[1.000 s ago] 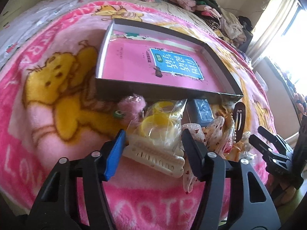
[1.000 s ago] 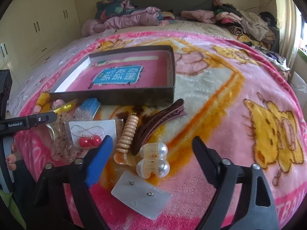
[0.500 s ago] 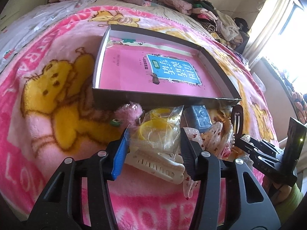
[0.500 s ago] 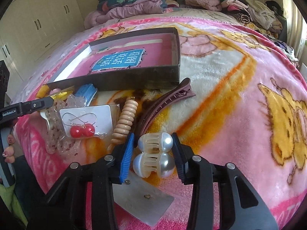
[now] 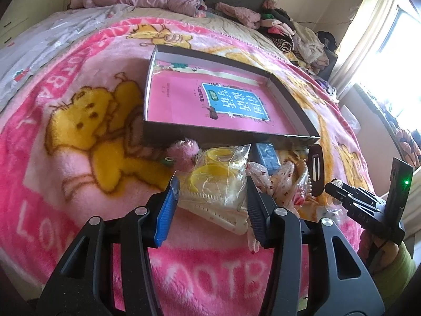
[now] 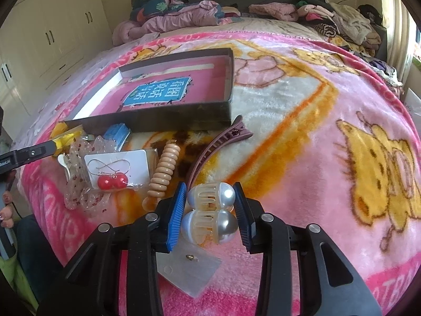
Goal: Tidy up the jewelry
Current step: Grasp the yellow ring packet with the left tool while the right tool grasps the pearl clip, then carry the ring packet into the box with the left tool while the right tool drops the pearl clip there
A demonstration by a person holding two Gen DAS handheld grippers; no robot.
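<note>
A dark open box (image 5: 229, 134) with a pink book inside lies on the pink blanket; it also shows in the right wrist view (image 6: 173, 118). My left gripper (image 5: 210, 200) is shut on a clear bag of yellow rings (image 5: 218, 179), above a cream claw clip (image 5: 221, 213). My right gripper (image 6: 209, 208) is shut on a pearl claw clip (image 6: 210, 210), held a little above the blanket. Nearby lie a card with red ball earrings (image 6: 115, 168), a beige bead clip (image 6: 164, 171), a maroon hair clip (image 6: 215, 147) and a clear earring card (image 6: 189, 271).
A pink pompom (image 5: 184, 152), a blue box (image 5: 268, 155), a dark snap clip (image 5: 315, 171) and spotted clear bows (image 6: 79, 189) crowd the box's near side. Piled clothes (image 6: 184, 18) lie at the bed's far end. White cabinets (image 6: 47, 39) stand at the left.
Both grippers closed from open: the left onto the bag of yellow rings, the right onto the pearl claw clip. The pearl clip now sits a little higher than the card under it.
</note>
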